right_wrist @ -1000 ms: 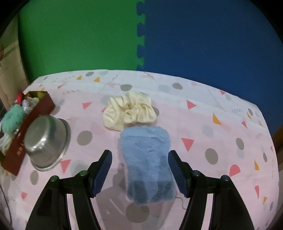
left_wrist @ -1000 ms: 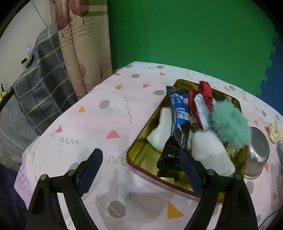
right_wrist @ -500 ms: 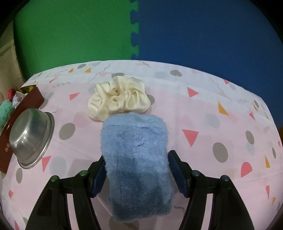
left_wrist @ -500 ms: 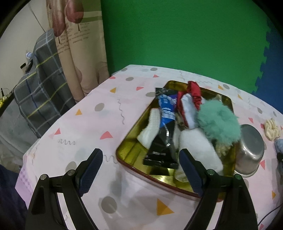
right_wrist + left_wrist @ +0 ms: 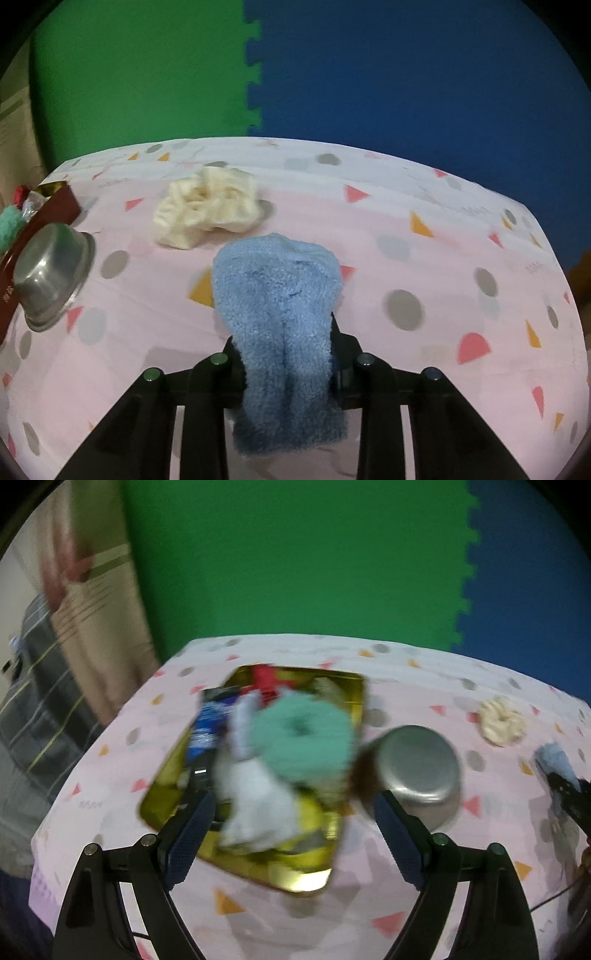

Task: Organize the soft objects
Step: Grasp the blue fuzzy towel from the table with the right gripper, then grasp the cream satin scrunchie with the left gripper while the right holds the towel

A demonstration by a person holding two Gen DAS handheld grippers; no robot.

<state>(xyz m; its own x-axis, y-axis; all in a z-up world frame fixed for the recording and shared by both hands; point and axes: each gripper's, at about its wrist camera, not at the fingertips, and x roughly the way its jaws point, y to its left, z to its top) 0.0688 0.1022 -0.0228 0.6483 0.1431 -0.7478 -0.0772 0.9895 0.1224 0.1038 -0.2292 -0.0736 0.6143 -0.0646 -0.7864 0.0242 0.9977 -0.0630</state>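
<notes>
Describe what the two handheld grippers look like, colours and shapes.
Both look alike: black plastic frames with cut-out slots and small silver round bolts. The left gripper has two fingers tipped with dark blue textured pads. The right gripper's pads are hidden. No sleeves or markings show.

I'm in a home room: a table (image 5: 424, 258) under a patterned cloth, foam puzzle mats (image 5: 406, 74) behind it, a curtain (image 5: 99, 627) alongside.

Fuzzy blue terry cloth (image 5: 277, 317), satiny cream scrunchie (image 5: 208, 205), dull brushed-metal bowl (image 5: 50, 273), glossy gold tin tray (image 5: 314, 878).
</notes>
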